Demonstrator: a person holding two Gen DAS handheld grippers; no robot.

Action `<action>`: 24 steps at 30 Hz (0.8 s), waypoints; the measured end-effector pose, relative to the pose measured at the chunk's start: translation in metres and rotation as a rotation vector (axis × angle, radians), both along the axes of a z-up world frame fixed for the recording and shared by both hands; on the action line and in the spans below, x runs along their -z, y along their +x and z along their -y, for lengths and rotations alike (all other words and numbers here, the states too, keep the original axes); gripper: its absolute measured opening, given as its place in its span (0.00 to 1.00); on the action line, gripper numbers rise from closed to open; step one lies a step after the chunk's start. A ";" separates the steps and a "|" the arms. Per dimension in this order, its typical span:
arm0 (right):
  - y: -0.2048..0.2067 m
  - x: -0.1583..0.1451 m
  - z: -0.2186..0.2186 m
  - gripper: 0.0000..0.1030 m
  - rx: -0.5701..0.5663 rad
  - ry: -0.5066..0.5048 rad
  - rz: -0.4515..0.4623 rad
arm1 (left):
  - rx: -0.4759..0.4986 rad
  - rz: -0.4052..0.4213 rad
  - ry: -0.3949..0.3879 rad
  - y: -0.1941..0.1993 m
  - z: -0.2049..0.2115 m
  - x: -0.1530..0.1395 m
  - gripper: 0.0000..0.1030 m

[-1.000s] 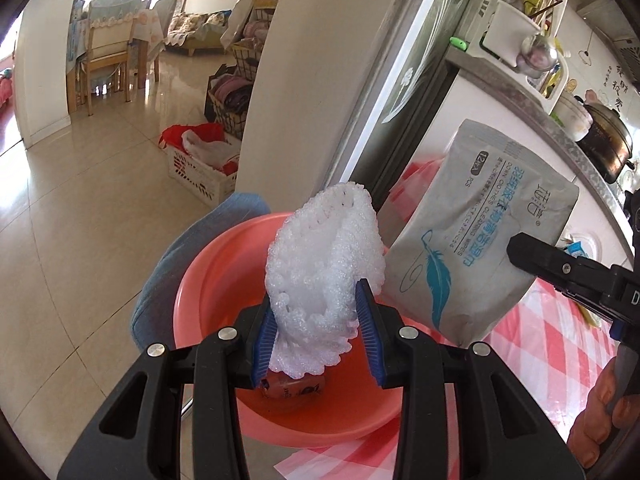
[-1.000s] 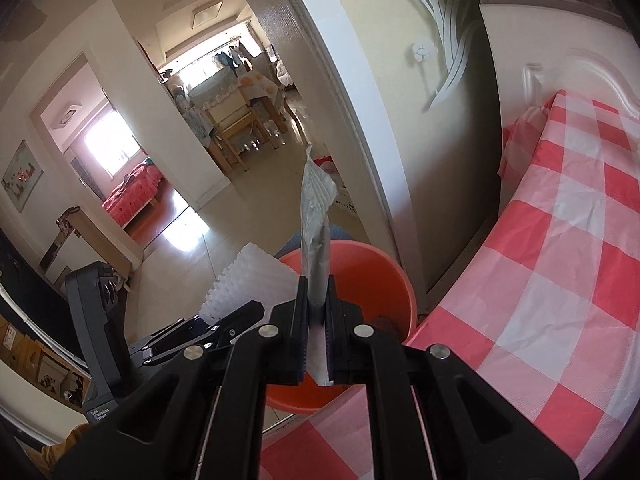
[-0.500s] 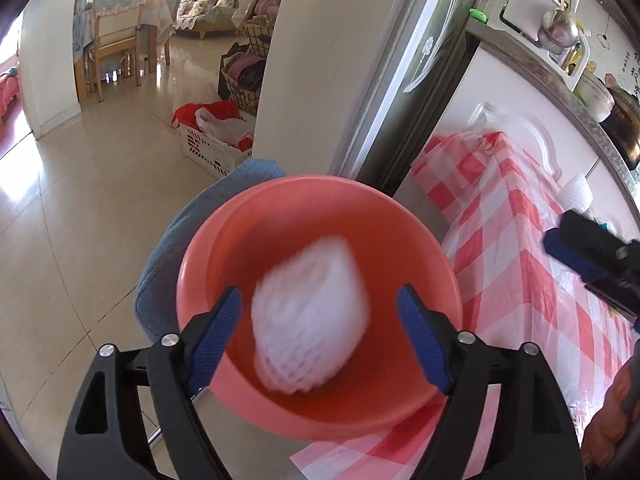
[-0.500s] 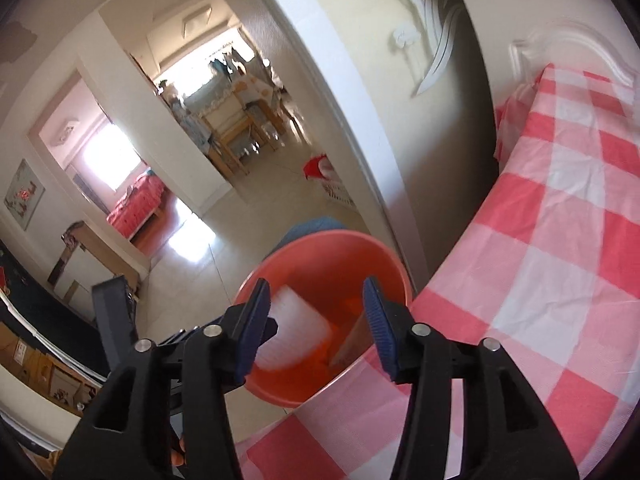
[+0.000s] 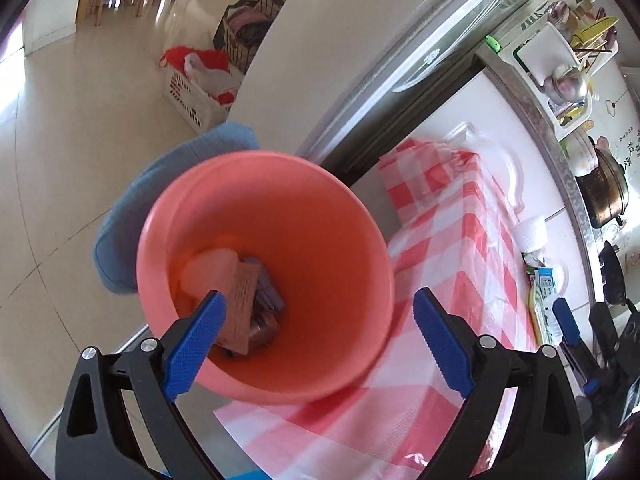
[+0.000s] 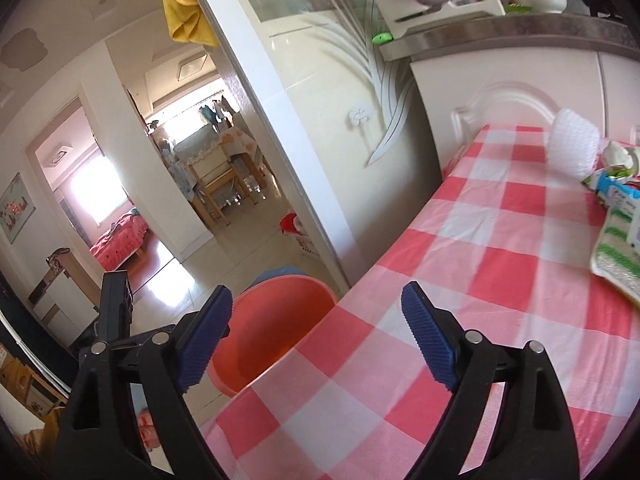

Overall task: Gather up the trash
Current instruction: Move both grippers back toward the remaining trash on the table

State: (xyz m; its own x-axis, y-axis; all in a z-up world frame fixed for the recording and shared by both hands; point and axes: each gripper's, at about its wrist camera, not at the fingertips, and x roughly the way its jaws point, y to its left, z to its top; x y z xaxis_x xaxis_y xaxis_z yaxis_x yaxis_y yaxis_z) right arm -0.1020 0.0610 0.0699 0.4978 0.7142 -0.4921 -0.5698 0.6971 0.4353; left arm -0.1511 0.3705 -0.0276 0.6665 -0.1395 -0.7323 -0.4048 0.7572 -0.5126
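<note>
The left gripper (image 5: 318, 344) is hanging over the pink bucket (image 5: 352, 256), jaws spread wide after just opening, nothing between its blue pads. Down in the bucket's bottom, a white foam net (image 5: 212, 266) is lying beside a tan packet (image 5: 242, 304) and other wrappers. The right gripper (image 6: 316, 340) is pointing across the red-checked tablecloth (image 6: 480, 280), its jaws also just opened and empty, with the bucket sitting below the table's edge on its left. Farther along the cloth, another white foam net (image 6: 574, 150) is standing near a green-and-white wrapper (image 6: 618, 254) and a blue-printed packet (image 6: 614, 190), well apart from both tools.
</note>
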 end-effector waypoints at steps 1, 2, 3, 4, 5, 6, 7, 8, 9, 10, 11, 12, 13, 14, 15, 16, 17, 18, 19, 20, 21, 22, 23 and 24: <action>-0.002 0.000 0.004 0.86 0.003 0.000 0.006 | 0.004 -0.002 0.000 -0.001 0.003 -0.001 0.91; -0.003 0.000 0.007 0.87 0.004 -0.004 0.011 | 0.010 -0.005 -0.001 0.000 0.007 -0.003 0.91; -0.004 0.001 0.010 0.88 0.007 -0.009 0.016 | 0.017 -0.008 -0.003 0.000 0.011 -0.005 0.91; -0.005 0.002 0.014 0.88 0.013 -0.014 0.022 | 0.022 -0.012 -0.003 0.001 0.016 -0.006 0.91; -0.005 0.003 0.018 0.88 0.020 -0.014 0.023 | 0.028 -0.017 -0.003 0.003 0.020 -0.008 0.91; -0.007 0.004 0.021 0.89 0.023 -0.011 0.020 | 0.034 -0.022 -0.004 0.005 0.023 -0.009 0.91; -0.006 0.005 0.026 0.89 0.027 -0.007 0.015 | 0.050 -0.027 -0.006 0.008 0.030 -0.011 0.91; -0.006 0.005 0.031 0.89 0.033 -0.005 0.013 | 0.067 -0.027 -0.008 0.010 0.035 -0.013 0.91; -0.006 0.004 0.036 0.89 0.040 0.002 0.016 | 0.092 -0.026 -0.007 0.013 0.043 -0.015 0.91; -0.006 0.003 0.041 0.89 0.046 0.008 0.020 | 0.106 -0.025 -0.001 0.014 0.049 -0.017 0.91; -0.007 0.001 0.046 0.89 0.054 0.016 0.025 | 0.118 -0.025 0.009 0.016 0.055 -0.020 0.91; -0.007 0.000 0.051 0.89 0.062 0.020 0.029 | 0.129 -0.024 0.017 0.017 0.060 -0.022 0.91; -0.007 -0.002 0.058 0.89 0.077 0.029 0.034 | 0.143 -0.022 0.023 0.018 0.066 -0.025 0.91; -0.006 -0.003 0.064 0.89 0.085 0.038 0.037 | 0.153 -0.019 0.027 0.019 0.072 -0.027 0.91; -0.005 -0.004 0.071 0.89 0.096 0.047 0.041 | 0.166 -0.017 0.035 0.021 0.079 -0.030 0.91; -0.004 -0.006 0.079 0.89 0.112 0.056 0.045 | 0.175 -0.015 0.040 0.022 0.084 -0.033 0.91; -0.002 -0.006 0.085 0.89 0.124 0.061 0.046 | 0.185 -0.013 0.046 0.024 0.089 -0.035 0.91; -0.001 -0.008 0.092 0.89 0.139 0.070 0.049 | 0.199 -0.009 0.052 0.025 0.095 -0.038 0.91; -0.002 -0.009 0.099 0.89 0.149 0.079 0.051 | 0.210 -0.004 0.056 0.026 0.099 -0.040 0.91; -0.001 -0.011 0.107 0.89 0.163 0.089 0.056 | 0.222 0.003 0.062 0.027 0.104 -0.043 0.91; 0.000 -0.013 0.115 0.89 0.177 0.096 0.063 | 0.238 0.011 0.072 0.028 0.111 -0.046 0.91; 0.001 -0.015 0.122 0.89 0.191 0.099 0.071 | 0.249 0.016 0.078 0.029 0.114 -0.048 0.91; 0.000 -0.018 0.129 0.89 0.206 0.101 0.081 | 0.262 0.021 0.088 0.030 0.120 -0.051 0.91; 0.001 -0.020 0.136 0.89 0.221 0.104 0.089 | 0.276 0.024 0.097 0.032 0.127 -0.053 0.91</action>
State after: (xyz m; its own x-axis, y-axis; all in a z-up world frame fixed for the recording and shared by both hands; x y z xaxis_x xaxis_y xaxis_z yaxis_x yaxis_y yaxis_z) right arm -0.1012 -0.0752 0.0899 0.6855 0.6279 -0.3685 -0.4482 0.7628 0.4660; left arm -0.1194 0.2440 0.0257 0.6307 -0.2480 -0.7353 -0.1649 0.8831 -0.4392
